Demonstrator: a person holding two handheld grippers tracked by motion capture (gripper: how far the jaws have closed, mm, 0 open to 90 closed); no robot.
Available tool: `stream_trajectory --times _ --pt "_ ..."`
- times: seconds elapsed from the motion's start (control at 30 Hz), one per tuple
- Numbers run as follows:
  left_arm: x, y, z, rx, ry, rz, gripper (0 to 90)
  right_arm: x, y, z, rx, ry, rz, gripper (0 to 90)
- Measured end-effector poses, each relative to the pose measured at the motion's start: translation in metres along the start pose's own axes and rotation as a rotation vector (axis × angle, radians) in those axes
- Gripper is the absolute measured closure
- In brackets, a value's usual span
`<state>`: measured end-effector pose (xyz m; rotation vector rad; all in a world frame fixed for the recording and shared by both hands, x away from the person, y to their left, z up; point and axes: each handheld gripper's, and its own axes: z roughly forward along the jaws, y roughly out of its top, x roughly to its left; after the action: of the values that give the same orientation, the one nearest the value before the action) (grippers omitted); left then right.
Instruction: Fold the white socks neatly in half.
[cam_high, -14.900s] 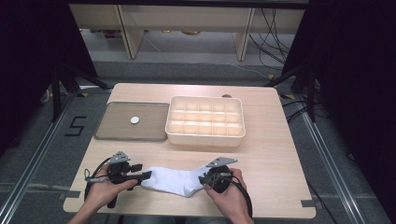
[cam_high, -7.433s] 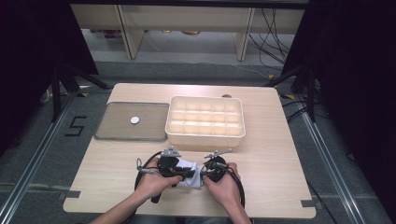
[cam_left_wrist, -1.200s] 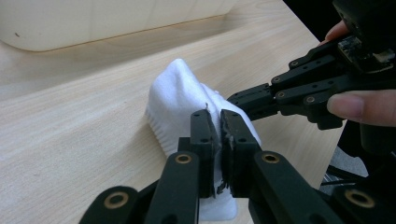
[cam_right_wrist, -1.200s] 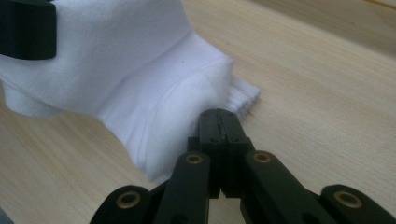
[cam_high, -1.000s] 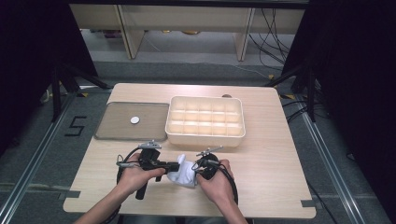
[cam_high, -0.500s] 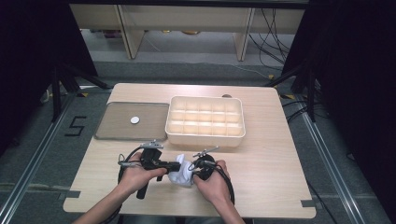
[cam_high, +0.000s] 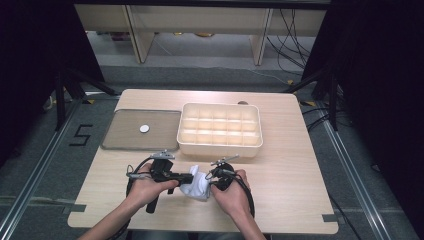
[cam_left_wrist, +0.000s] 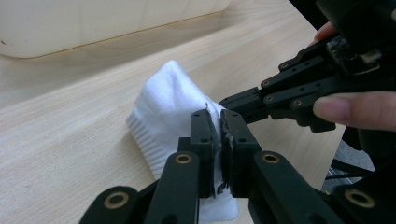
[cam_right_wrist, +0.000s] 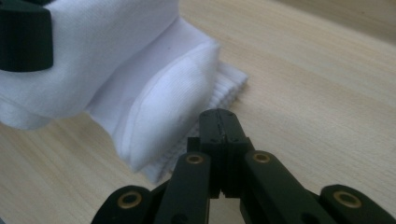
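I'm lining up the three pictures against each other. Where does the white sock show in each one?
High view: the white sock lies near the table's front edge, between the two grippers.
Left gripper view: centre, pinched by the left gripper.
Right gripper view: upper left, just beyond the right gripper.
Shared landmark: the light wooden table under the sock.
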<state>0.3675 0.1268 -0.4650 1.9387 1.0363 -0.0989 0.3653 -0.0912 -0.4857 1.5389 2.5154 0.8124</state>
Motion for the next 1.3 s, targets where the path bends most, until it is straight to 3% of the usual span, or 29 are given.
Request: stream_trajectory --times 0.07,0.3,0.33,0.5,0.53,0.63,1.17,1.27,1.3 --pt "0.0 0.0 0.0 0.001 0.001 0.003 83.6 0.001 0.0 0.0 0.025 -0.013 -0.007 90.0" --pt "0.0 0.001 0.0 -0.001 0.002 0.005 83.6 0.005 -0.002 0.004 0.01 -0.002 -0.001 90.0" --pt "0.0 0.001 0.001 -0.002 0.003 0.001 83.6 0.004 -0.002 0.004 0.018 -0.01 -0.024 90.0" --pt "0.001 0.001 0.001 0.001 -0.005 0.0 83.5 0.008 -0.002 0.006 0.007 0.001 -0.006 90.0" --pt "0.001 0.001 0.001 0.001 -0.005 0.0 83.6 0.007 -0.002 0.005 0.018 -0.009 -0.023 90.0" --pt "0.001 0.001 0.001 0.001 0.001 0.0 83.6 0.011 -0.001 0.004 0.026 0.003 -0.002 90.0" --pt "-0.002 0.0 0.004 0.008 0.01 0.009 83.6 0.016 0.0 0.009 0.014 -0.003 -0.032 89.8" --pt "-0.002 0.0 0.004 0.016 0.023 0.013 83.5 0.019 0.0 0.01 0.012 0.004 -0.012 89.8" --pt "-0.001 -0.001 0.005 0.011 0.01 0.008 83.5 0.019 0.0 0.01 0.016 0.004 -0.011 89.7"
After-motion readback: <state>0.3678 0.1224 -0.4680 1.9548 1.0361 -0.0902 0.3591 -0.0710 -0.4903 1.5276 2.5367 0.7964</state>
